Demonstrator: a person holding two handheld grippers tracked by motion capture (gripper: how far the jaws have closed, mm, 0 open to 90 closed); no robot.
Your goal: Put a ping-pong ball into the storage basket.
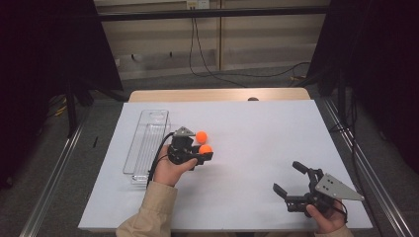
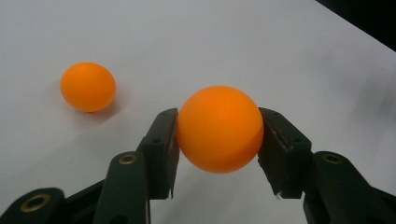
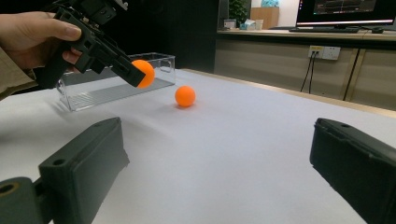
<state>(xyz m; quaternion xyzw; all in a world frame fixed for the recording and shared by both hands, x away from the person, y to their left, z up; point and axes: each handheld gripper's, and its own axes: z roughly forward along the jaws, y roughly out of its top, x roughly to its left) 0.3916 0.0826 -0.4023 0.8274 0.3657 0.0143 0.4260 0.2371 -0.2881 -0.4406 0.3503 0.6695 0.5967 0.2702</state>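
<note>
The high view looks forward and down on the white paper-covered worktop (image 1: 257,148); each gripper view rides low, close along its tongs — both share the loose orange plastic ball (image 2: 88,87) (image 3: 185,96).

sleeves: beige cloth, both arms | left claw (image 1: 206,152): matte black, brass-ringed screw holes, black cable | right claw (image 1: 290,178): black, grey three-cornered plate
</note>
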